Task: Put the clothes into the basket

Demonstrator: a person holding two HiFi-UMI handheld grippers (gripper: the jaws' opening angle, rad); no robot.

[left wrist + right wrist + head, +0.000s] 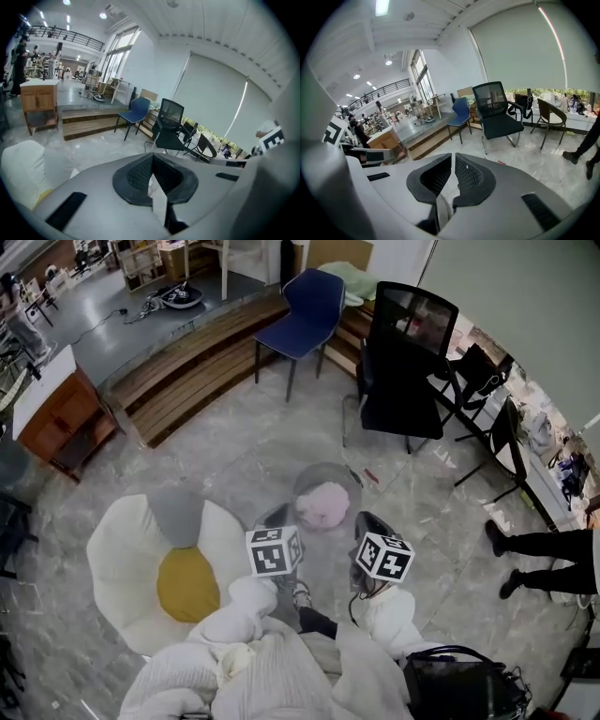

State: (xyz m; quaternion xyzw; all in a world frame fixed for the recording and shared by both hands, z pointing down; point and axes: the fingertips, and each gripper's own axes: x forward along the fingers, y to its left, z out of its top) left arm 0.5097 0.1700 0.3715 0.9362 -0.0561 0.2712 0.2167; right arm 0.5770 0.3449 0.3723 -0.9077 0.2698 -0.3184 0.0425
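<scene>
The fingers (pixel 136 174) of the left gripper (pixel 152 161) are found together, with nothing identifiable clamped. The fingers (pixel 472 176) of the right gripper (pixel 453 158) are all but together, with only a thin slit and nothing in it. The pink clothes (pixel 323 505) are noted inside the round basket (pixel 307 474), which stands on the floor (pixel 234 456) just ahead of the fingers and between the two. Neither hand is judged nearer. No long axis is presented by the bundle. No further garment is identified. A grey patch (pixel 174 512) on the flower-shaped cushion (pixel 122 559) cannot be classed.
</scene>
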